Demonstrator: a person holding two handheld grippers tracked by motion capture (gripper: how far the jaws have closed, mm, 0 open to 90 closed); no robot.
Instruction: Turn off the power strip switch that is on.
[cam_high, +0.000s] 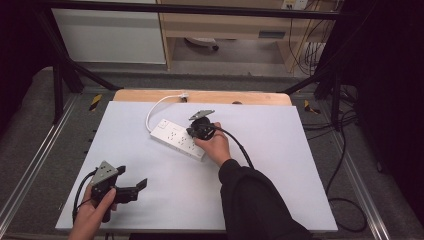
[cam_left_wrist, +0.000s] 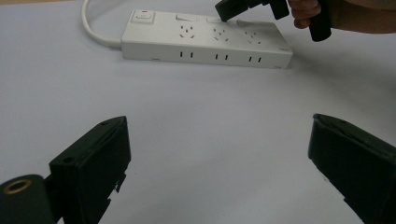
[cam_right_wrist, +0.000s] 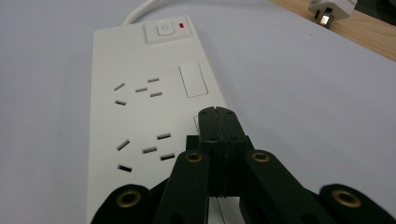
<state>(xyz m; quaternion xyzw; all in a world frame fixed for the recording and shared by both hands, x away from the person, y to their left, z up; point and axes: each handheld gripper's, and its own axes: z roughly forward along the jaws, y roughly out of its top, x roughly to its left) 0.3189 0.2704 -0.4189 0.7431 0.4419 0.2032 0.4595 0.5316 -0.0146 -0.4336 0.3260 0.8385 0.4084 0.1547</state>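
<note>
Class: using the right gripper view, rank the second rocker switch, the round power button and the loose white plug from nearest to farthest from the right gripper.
1. Rocker switch, just beyond the right gripper.
2. Power button, at the strip's far end.
3. Plug, on the wooden edge, top right.

Even overhead light on a pale table, dark surroundings, soft focus up close

In the high view we see the white table (cam_high: 280, 165) evenly and brightly lit from above, while the room beyond its left and right edges falls into near black; the picture is a little grainy and soft. Shadows are faint: we find only a weak one under the power strip (cam_high: 177, 138) and beside the right gripper (cam_high: 192, 131). In the left gripper view the table takes a bluish-grey cast, its own black jaws are blurred, and the strip (cam_left_wrist: 205, 44) at the far edge is sharper. In the right gripper view the closed jaws are dark with soft edges, the strip (cam_right_wrist: 140, 107) shows mild glare, and the far corner blurs.
</note>
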